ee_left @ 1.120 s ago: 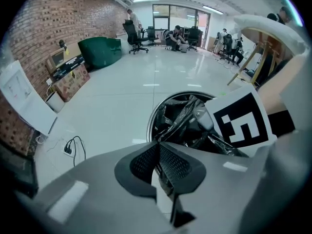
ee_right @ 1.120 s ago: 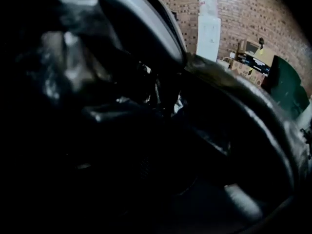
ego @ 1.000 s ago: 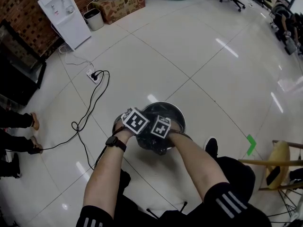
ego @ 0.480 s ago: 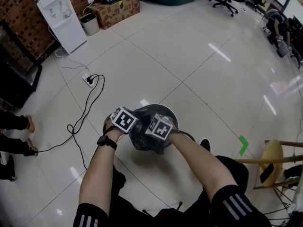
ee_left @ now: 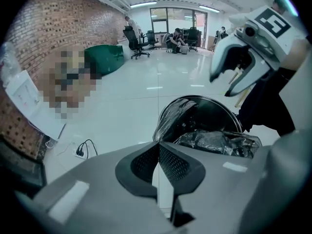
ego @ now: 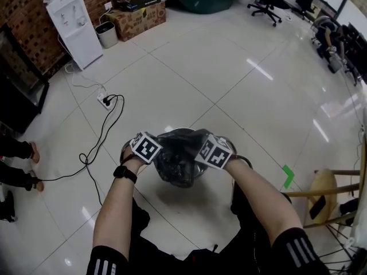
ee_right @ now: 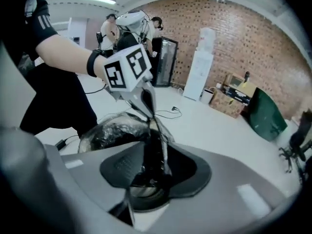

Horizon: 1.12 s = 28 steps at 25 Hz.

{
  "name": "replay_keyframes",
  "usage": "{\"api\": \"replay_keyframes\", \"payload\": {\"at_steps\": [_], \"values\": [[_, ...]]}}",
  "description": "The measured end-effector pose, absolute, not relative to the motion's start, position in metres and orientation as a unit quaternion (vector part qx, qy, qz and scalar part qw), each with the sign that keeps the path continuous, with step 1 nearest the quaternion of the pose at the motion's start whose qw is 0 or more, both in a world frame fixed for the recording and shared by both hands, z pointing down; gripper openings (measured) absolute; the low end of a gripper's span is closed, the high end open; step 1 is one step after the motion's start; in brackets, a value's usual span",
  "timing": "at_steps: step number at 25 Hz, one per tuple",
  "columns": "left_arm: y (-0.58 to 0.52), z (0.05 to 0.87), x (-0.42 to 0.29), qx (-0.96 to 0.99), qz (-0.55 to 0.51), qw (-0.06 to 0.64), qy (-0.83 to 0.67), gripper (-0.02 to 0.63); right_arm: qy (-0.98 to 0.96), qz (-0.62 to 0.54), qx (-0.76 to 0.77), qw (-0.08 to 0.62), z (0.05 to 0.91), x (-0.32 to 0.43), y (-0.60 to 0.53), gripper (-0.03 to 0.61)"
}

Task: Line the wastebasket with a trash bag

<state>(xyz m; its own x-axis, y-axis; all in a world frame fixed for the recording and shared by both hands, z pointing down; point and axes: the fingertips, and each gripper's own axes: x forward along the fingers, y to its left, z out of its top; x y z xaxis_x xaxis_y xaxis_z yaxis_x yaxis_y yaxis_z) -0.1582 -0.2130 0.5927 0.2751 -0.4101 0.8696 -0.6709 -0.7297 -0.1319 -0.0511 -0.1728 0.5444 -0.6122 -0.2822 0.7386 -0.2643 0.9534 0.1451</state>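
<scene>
- The wastebasket [ee_left: 214, 112] stands on the white tiled floor right in front of the person's legs, and its metal rim shows on the far side.
- The black trash bag [ego: 179, 160] is crumpled over the wastebasket's mouth. Part of it lies inside, and one fold is drawn up above the rim.
- The left gripper [ee_left: 158, 147] hangs over the wastebasket's left edge. Its jaws are pressed together on a thin edge of the trash bag, and the film runs tight from them.
- The right gripper [ee_right: 156, 147] hangs over the wastebasket's right edge, facing the left gripper. Its jaws have just been closing but stand partly apart. A strip of the trash bag passes through the gap, and the pads do not clearly press on it.
- A power strip [ego: 103, 100] lies on the floor beyond the wastebasket to the left, with a black cable trailing towards the wastebasket's left side.
- A white water dispenser [ego: 71, 16] stands well beyond the wastebasket to the left, against a brick wall.
- A green tape mark [ego: 288, 176] sits on the floor to the right of the wastebasket.
</scene>
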Motion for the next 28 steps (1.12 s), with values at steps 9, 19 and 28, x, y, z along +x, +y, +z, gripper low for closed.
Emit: {"api": "replay_keyframes", "payload": {"at_steps": [9,19,28], "values": [[-0.212,0.594,-0.175,0.778,0.502,0.133,-0.355,0.0,-0.866,0.006,0.182,0.466,0.603,-0.012,-0.204,0.206],[-0.227,0.598,-0.182,0.778,0.472,0.174,-0.377,0.0,-0.835,-0.071,0.18,0.516,0.649,-0.015,-0.212,0.141],[-0.244,0.586,-0.168,0.791,0.455,0.157,-0.377,0.0,-0.851,-0.008,0.277,0.446,0.596,0.016,-0.242,0.005]]}}
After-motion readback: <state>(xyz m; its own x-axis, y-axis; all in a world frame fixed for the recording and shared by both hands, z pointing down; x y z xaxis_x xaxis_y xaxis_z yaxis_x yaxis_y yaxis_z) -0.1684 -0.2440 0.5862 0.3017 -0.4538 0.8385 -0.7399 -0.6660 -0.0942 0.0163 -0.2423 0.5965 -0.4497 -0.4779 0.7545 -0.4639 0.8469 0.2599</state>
